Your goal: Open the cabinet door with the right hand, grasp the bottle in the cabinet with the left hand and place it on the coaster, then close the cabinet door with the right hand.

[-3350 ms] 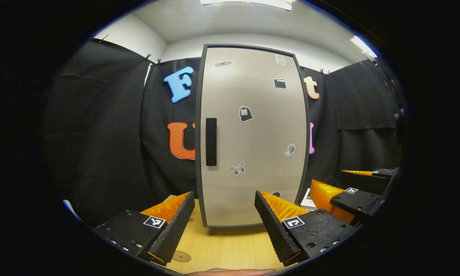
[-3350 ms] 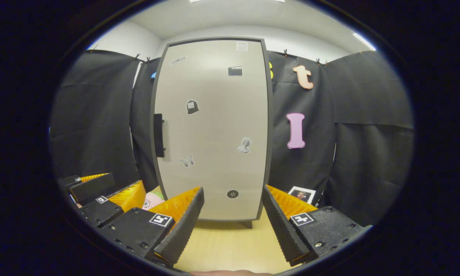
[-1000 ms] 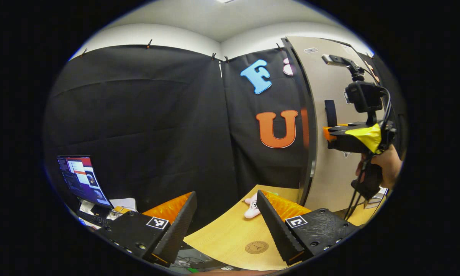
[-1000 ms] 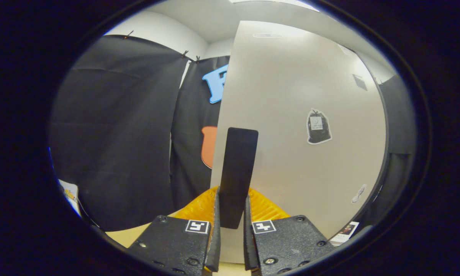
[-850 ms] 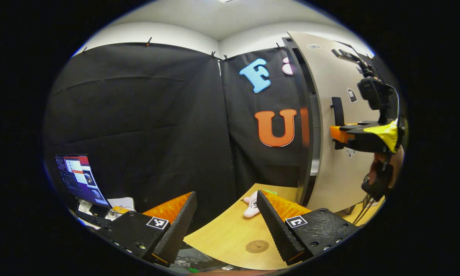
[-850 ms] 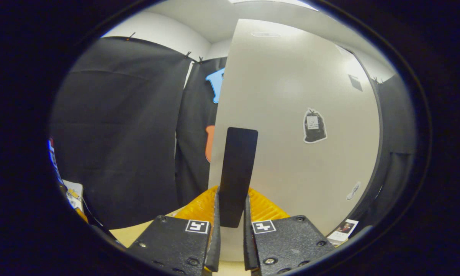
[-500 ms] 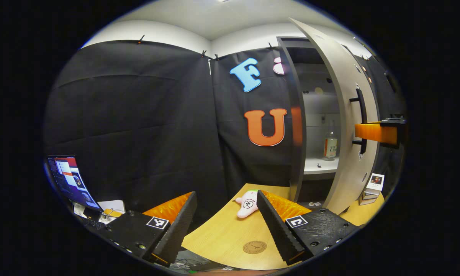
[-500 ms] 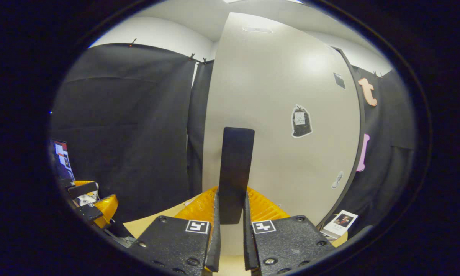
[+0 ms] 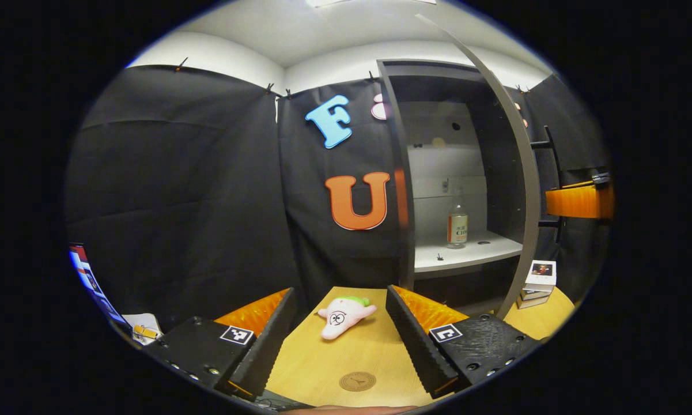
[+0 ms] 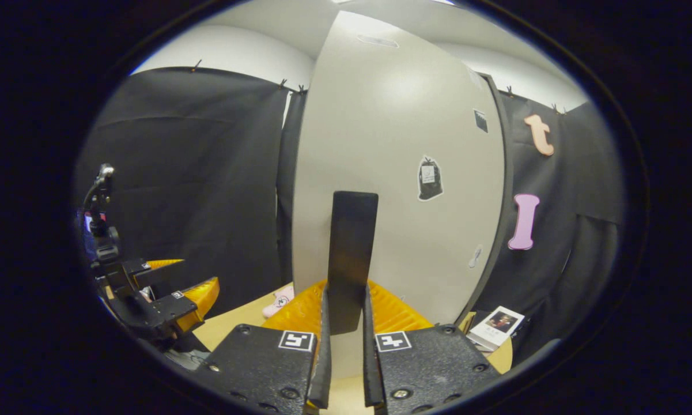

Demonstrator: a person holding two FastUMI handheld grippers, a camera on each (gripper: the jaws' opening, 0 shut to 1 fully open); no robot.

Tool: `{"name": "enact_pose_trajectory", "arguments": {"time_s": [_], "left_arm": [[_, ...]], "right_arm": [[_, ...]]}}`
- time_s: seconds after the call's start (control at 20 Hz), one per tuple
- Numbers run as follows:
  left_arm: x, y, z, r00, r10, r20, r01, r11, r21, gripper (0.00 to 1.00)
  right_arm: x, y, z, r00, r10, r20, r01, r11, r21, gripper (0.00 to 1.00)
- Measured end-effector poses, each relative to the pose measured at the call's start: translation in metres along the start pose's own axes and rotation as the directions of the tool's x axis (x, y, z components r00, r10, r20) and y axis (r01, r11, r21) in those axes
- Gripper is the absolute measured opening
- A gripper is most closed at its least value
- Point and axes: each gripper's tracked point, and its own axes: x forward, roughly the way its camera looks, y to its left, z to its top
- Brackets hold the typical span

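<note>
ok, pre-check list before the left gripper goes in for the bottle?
1. Cabinet door swung wide, shelf opening exposed: ok.
2. Right gripper clamped on the door handle, holding the door: ok.
3. Bottle upright on the white shelf, nothing beside it at grasp height: ok.
4. Left gripper open and empty: ok.
5. Coaster on the table bare, plush toy lies apart from it: ok.
6. Left jaws wide enough for the bottle body: cannot tell.
</note>
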Motion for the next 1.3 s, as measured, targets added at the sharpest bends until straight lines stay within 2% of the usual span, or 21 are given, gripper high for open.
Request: {"name": "enact_pose_trajectory", "arguments": {"time_s": [0.2,0.35,0.5,0.6,0.75,0.8,0.85,0.9,0.95,1.0,1.15,1.25,1.3], "left_arm": [[-0.001,-0.023,0.002,0.998,-0.063,0.014,0.062,0.998,0.01,0.95],[0.007,-0.057,0.0,0.991,-0.132,0.006,0.132,0.991,0.01,0.95],[0.022,-0.091,0.002,0.98,-0.201,0.008,0.2,0.98,0.018,0.95],[0.035,-0.115,0.008,0.972,-0.236,0.021,0.235,0.972,0.014,0.95],[0.063,-0.149,0.022,0.963,-0.266,0.05,0.265,0.964,0.026,0.95],[0.074,-0.16,0.027,0.961,-0.27,0.063,0.269,0.963,0.02,0.95],[0.085,-0.171,0.033,0.96,-0.268,0.081,0.268,0.963,0.014,0.95],[0.096,-0.181,0.039,0.958,-0.269,0.096,0.269,0.963,0.012,0.95],[0.106,-0.191,0.042,0.957,-0.27,0.103,0.27,0.963,0.014,0.95],[0.117,-0.2,0.045,0.958,-0.267,0.106,0.267,0.964,0.014,0.95],[0.144,-0.226,0.052,0.958,-0.263,0.11,0.264,0.965,0.007,0.95],[0.162,-0.244,0.055,0.958,-0.265,0.105,0.266,0.964,0.003,0.95],[0.168,-0.249,0.059,0.959,-0.259,0.111,0.26,0.966,0.005,0.95]], "right_arm": [[-0.026,-0.016,-0.007,0.999,-0.047,-0.004,0.047,0.998,0.029,0.26],[-0.049,-0.035,-0.014,0.996,-0.088,-0.002,0.088,0.993,0.077,0.26],[-0.07,-0.055,-0.023,0.985,-0.17,-0.028,0.172,0.979,0.106,0.27],[-0.088,-0.072,-0.031,0.971,-0.236,-0.035,0.239,0.96,0.149,0.24],[-0.101,-0.1,-0.034,0.936,-0.349,-0.048,0.352,0.917,0.186,0.23],[-0.105,-0.113,-0.035,0.911,-0.41,-0.051,0.412,0.898,0.153,0.14],[-0.111,-0.131,-0.035,0.873,-0.485,-0.045,0.487,0.868,0.102,0.18],[-0.116,-0.14,-0.035,0.874,-0.484,-0.037,0.485,0.869,0.103,0.14],[-0.115,-0.135,-0.034,0.892,-0.45,-0.04,0.451,0.881,0.143,0.05],[-0.115,-0.136,-0.038,0.896,-0.442,-0.042,0.443,0.883,0.152,0.14],[-0.118,-0.14,-0.035,0.897,-0.441,-0.02,0.44,0.89,0.119,0.14],[-0.124,-0.151,-0.041,0.892,-0.451,-0.015,0.448,0.883,0.139,0.25],[-0.127,-0.155,-0.041,0.893,-0.449,-0.014,0.446,0.882,0.15,0.45]]}}
